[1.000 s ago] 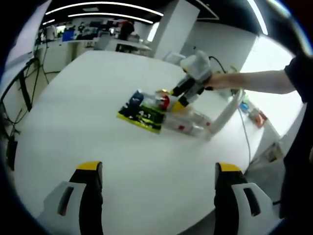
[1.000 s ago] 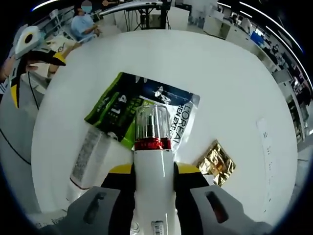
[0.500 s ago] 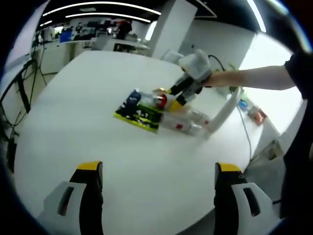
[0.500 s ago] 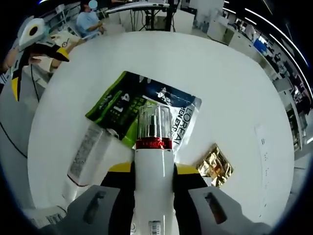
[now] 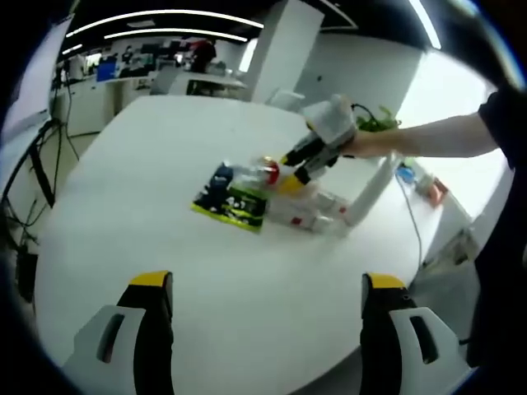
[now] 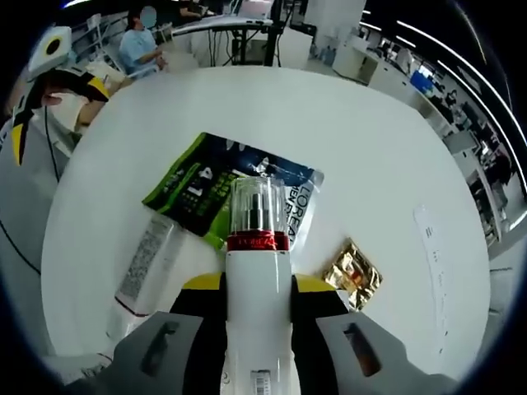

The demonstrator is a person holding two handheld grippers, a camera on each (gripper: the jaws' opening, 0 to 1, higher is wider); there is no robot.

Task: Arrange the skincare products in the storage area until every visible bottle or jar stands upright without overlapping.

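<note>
While the right claw (image 6: 258, 290) grips a white bottle (image 6: 258, 317) between its yellow-tipped jaws, the bottle's clear cap and red collar point forward above the cluster of products lying on the round white counter (image 6: 362, 148). In the right gripper view, a green and dark blue sachet pack (image 6: 235, 193) lies flat just past the cap, a white tube (image 6: 146, 267) lies on its side touching the pack's near left edge, and a small gold sachet (image 6: 352, 274) lies apart to the right. Wide bare counter stretches beyond the pack toward the far edge and off to the right, where a long flat white strip (image 6: 434, 271) lies near the rim. The left claw (image 6: 25, 99) enters at the upper left, beyond the counter's edge.

In the left gripper view, the left claw (image 5: 263, 284) stands wide open with nothing between its jaws, held back over the near part of the counter (image 5: 132, 181). A broad bare stretch separates it from the product cluster, where the sachet pack (image 5: 230, 202) and the right claw (image 5: 295, 163) with the red-collared bottle (image 5: 265, 171) sit mid-counter. A white tube (image 5: 366, 189) leans up at the cluster's right end, close to the counter's right edge.
</note>
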